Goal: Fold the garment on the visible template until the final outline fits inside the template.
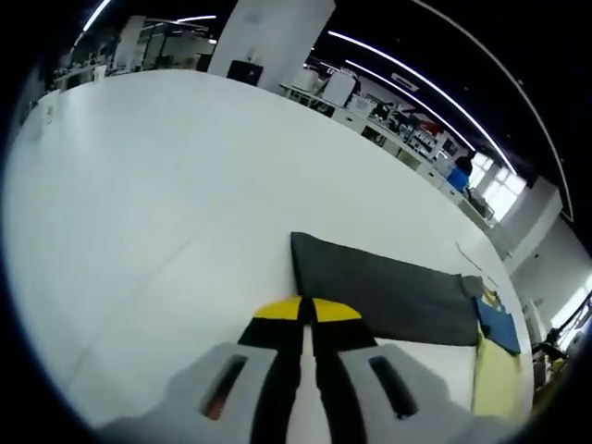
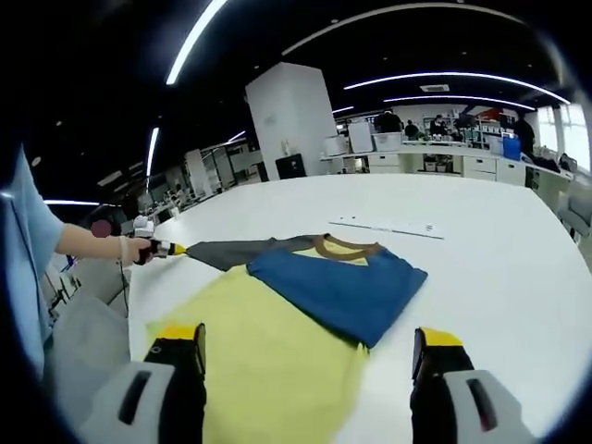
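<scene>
Garment [image 2: 314, 305] blue-and-yellow; left claw [image 1: 306, 313] on sleeve [image 1: 384, 289]

text: you can read none | white paper strip [image 2: 388, 226] on the white table [image 2: 481, 277]: marks too small for you to make out | yellow, blue and grey cloth garment [image 2: 305, 305]: you see no print or label

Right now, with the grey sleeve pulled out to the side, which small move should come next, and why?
Probably carry the left gripper inward and lay the grey sleeve across the blue body. Its jaws are shut at the sleeve's end, which is stretched out beyond the yellow part, while the right gripper hangs open above the garment.
</scene>
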`<move>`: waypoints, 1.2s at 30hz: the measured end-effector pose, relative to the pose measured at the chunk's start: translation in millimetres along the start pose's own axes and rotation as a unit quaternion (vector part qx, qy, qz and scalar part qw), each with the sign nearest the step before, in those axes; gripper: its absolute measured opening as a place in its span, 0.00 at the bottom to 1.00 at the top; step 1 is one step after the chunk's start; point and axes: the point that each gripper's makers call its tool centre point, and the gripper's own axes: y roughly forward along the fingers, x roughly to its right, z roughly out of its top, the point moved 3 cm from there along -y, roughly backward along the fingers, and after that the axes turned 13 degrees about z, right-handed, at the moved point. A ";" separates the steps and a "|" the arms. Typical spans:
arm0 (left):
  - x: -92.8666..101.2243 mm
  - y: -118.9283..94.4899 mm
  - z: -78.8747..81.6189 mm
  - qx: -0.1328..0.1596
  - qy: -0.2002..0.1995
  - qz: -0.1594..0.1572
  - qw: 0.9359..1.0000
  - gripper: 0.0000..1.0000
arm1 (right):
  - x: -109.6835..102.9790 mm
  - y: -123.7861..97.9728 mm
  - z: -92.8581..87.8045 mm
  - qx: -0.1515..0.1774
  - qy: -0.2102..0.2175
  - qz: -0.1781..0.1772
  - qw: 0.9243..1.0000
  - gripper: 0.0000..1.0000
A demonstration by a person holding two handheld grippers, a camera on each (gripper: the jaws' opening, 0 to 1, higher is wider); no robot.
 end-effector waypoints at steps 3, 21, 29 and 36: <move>5.1 -5.0 3.7 0.008 0.001 -0.007 1.000 0.00 | -1.6 1.0 0.9 0.003 -0.001 0.004 1.000 0.93; 110.3 -45.6 29.0 0.045 0.090 -0.157 0.983 0.00 | -8.8 4.3 2.1 0.014 -0.001 0.022 1.000 0.92; 182.6 -58.2 23.3 0.041 0.129 -0.223 0.965 0.00 | -11.1 -1.7 0.3 0.022 0.001 0.022 1.000 0.90; 238.8 -67.6 12.6 0.033 0.132 -0.278 0.951 0.00 | -6.6 -10.0 -7.8 0.029 0.015 0.013 0.999 0.90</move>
